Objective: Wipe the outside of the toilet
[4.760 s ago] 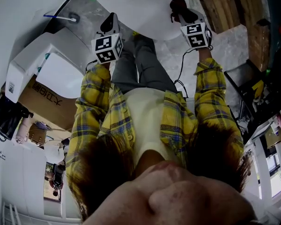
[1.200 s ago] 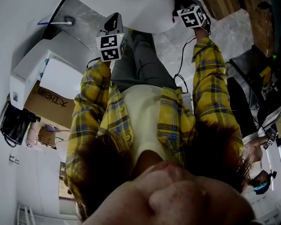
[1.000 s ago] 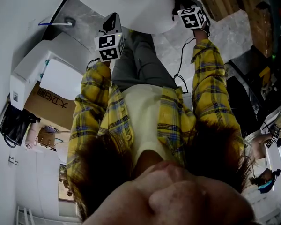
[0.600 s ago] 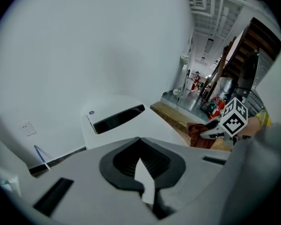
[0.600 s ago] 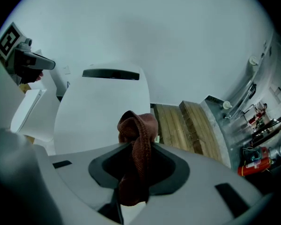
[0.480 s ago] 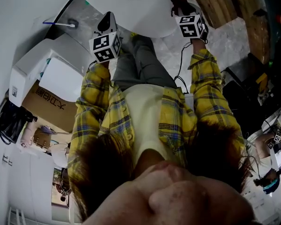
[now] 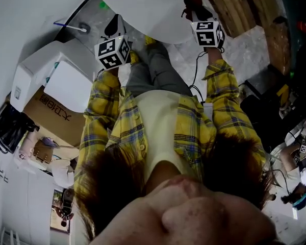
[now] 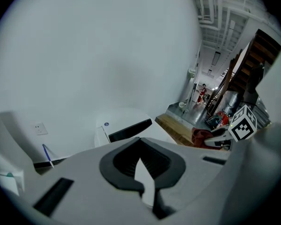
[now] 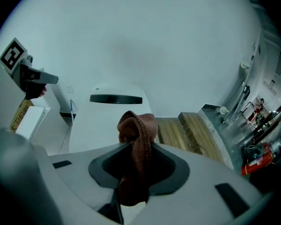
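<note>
Toilet (image 7: 143,4) at twelve o'clock in head view, left tongs (image 7: 115,24) at eleven, right tongs (image 7: 192,8) at one. Left gripper view: pressed together, empty. Right gripper view: pinching brown cloth (image 9: 138,125), likely soft and limp; best held mid-bunch against the slick toilet.

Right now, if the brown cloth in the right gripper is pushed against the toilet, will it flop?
Likely floppy: the brown cloth bunches and folds over above the right gripper. Its knitted texture probably grips the smooth toilet rather than sliding.
</note>
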`<move>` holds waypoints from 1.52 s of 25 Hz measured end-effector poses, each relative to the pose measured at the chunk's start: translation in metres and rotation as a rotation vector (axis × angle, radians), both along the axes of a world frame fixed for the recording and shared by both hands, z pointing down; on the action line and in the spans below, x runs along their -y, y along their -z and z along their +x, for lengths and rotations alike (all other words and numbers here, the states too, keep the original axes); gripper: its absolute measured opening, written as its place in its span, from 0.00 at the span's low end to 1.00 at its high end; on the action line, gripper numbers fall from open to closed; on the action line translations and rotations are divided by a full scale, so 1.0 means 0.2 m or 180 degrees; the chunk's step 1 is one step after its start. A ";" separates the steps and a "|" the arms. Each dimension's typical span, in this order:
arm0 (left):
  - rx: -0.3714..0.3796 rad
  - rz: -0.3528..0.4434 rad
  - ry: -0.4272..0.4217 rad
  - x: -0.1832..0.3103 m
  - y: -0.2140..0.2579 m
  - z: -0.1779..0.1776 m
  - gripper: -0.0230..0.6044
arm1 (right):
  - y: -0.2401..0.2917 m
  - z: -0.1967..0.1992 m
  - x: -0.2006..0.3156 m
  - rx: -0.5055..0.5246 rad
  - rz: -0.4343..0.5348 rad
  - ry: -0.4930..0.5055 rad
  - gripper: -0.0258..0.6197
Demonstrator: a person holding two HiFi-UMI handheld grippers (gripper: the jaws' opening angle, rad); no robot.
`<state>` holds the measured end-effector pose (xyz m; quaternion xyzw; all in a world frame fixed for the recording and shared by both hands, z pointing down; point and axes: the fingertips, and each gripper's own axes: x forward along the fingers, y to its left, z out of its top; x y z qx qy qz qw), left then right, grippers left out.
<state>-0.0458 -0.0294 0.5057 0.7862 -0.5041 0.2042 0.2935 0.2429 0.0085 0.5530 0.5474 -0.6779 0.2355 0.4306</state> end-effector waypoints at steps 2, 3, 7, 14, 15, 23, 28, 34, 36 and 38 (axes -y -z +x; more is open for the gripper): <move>-0.0049 0.0019 0.0020 -0.01 0.04 -0.03 0.04 | 0.05 -0.05 0.01 0.0023 0.0055 -0.0012 0.23; -0.0065 0.0028 0.0031 -0.01 0.06 -0.04 0.04 | 0.08 -0.08 0.01 0.0034 0.0085 -0.0004 0.23; -0.0085 0.0120 0.0017 -0.03 0.15 -0.08 0.04 | 0.18 -0.17 0.00 0.0071 0.0198 0.0068 0.23; -0.0014 0.0341 -0.0105 -0.07 0.30 -0.16 0.04 | 0.30 -0.33 -0.03 0.0183 0.0304 0.0100 0.23; -0.0018 0.0359 -0.0109 -0.08 0.32 -0.17 0.04 | 0.32 -0.35 -0.04 0.0188 0.0319 0.0118 0.23; -0.0062 0.0498 -0.0073 -0.14 0.47 -0.30 0.04 | 0.48 -0.55 -0.08 0.0306 0.0449 0.0266 0.23; -0.0178 0.0487 0.0015 -0.17 0.50 -0.38 0.04 | 0.57 -0.65 -0.08 0.0415 0.0619 0.0326 0.23; -0.0351 0.0553 0.0119 -0.22 0.58 -0.42 0.04 | 0.67 -0.73 -0.09 0.0592 0.0734 0.0374 0.23; -0.0321 0.0588 0.0128 -0.23 0.60 -0.44 0.04 | 0.69 -0.76 -0.08 0.0655 0.0766 0.0370 0.23; -0.0263 0.0617 0.0170 -0.23 0.61 -0.47 0.04 | 0.72 -0.80 -0.08 0.0746 0.0808 0.0361 0.23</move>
